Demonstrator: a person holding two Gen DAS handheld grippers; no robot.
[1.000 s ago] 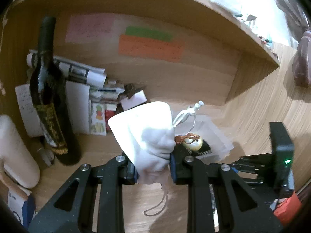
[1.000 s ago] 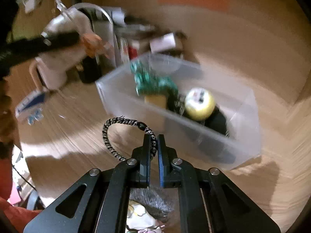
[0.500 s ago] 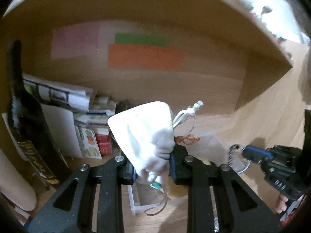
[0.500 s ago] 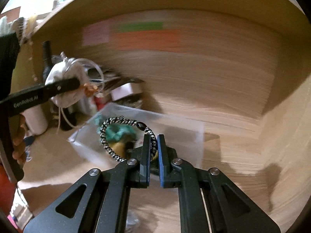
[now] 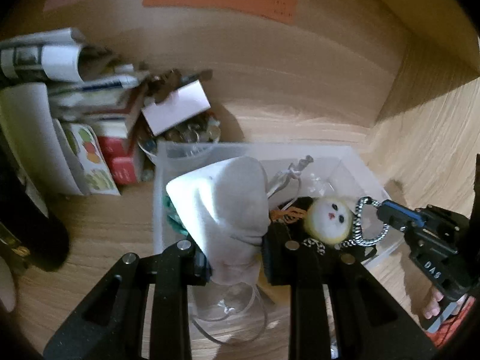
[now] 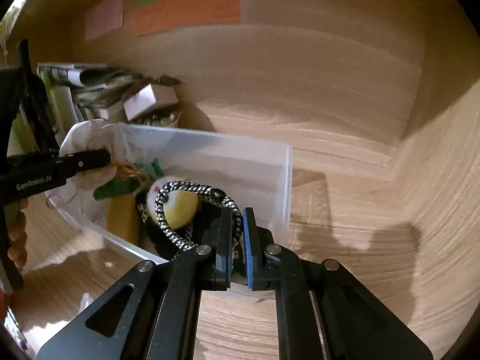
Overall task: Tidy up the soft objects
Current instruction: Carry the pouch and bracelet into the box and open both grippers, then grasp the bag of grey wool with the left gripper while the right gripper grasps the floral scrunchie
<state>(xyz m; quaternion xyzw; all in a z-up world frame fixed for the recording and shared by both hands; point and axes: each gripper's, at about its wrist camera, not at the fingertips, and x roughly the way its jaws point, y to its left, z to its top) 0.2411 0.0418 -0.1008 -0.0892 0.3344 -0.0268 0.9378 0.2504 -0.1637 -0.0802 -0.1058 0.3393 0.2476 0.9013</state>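
Observation:
My left gripper [image 5: 235,258] is shut on a white drawstring pouch [image 5: 228,207] and holds it over the left end of a clear plastic bin [image 5: 354,162]. The pouch also shows in the right wrist view [image 6: 90,138]. My right gripper [image 6: 238,234] is shut on a black-and-white braided loop [image 6: 180,195] over the bin's near right corner [image 6: 285,180]. The loop shows in the left wrist view [image 5: 364,225] too. In the bin lie a yellow round plush with a white face [image 5: 330,220], a green soft thing [image 6: 120,186] and a dark item.
The bin stands on a wooden desk in a shelf alcove. Left of it are stacked papers and boxes [image 5: 75,114], a small white box [image 5: 177,108] and a dark bottle [image 5: 30,225]. Coloured notes [image 6: 186,12] hang on the back wall.
Both grippers have come down over the bin. The pouch is now low over its left end and the braided loop hangs over the yellow plush.

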